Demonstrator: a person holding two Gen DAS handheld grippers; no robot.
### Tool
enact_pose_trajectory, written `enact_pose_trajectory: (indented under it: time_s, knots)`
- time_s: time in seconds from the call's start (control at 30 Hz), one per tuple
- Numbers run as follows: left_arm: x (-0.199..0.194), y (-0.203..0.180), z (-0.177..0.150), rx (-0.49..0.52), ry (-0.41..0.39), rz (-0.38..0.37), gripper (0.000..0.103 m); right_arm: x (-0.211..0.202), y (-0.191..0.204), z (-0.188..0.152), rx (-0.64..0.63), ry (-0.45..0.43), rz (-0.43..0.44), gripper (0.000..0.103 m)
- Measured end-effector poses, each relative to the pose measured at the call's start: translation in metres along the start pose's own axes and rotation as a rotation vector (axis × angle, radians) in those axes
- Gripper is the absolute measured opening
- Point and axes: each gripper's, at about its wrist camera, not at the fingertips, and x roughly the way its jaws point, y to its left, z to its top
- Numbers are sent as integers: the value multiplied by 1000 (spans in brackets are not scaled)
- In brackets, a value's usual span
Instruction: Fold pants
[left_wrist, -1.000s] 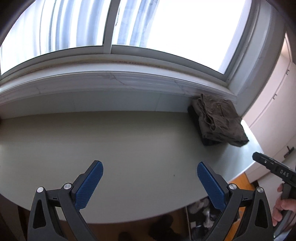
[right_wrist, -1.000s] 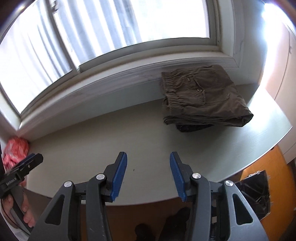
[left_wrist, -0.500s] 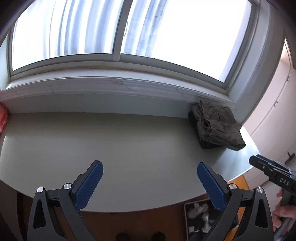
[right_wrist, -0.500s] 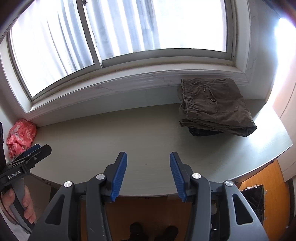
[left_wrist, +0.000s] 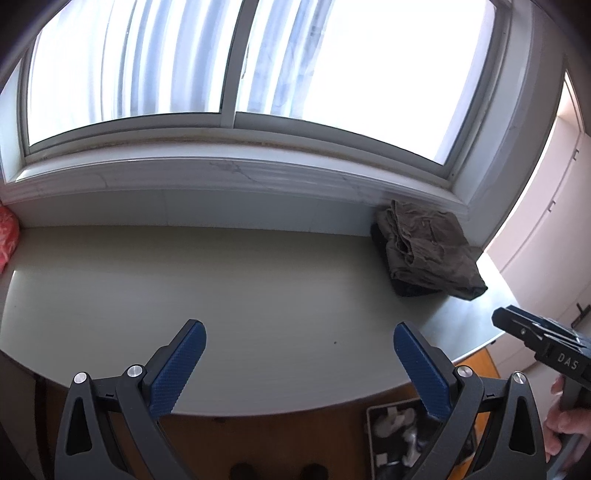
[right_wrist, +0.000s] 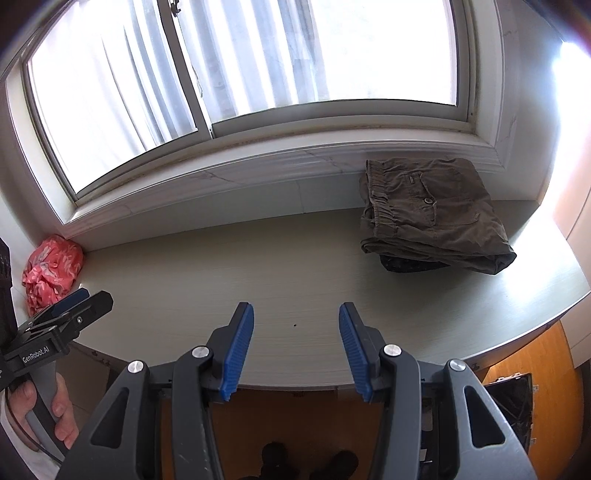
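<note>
1. While both tools are held above the table (right_wrist: 258, 266), the left gripper (left_wrist: 299, 354) is seen spread wide, empty
2. Right gripper (right_wrist: 296, 343) is parted, nothing between
3. Folded pants (right_wrist: 428, 210) are stacked at the table's far right corner

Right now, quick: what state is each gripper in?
Left gripper: open, nothing between its blue pads.
Right gripper: open, holding nothing.
</note>
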Motion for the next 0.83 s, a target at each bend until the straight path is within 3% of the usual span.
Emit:
enact_pose_trajectory:
  time_s: [0.6,0.83]
  knots:
    - [-4,4,-1,-8,-8,-3,103,-4,5,-3,3,-6,1,43]
    - [-7,-3,-1,48,-16,-28,103,-8,5,-8,31,-7,-16,43]
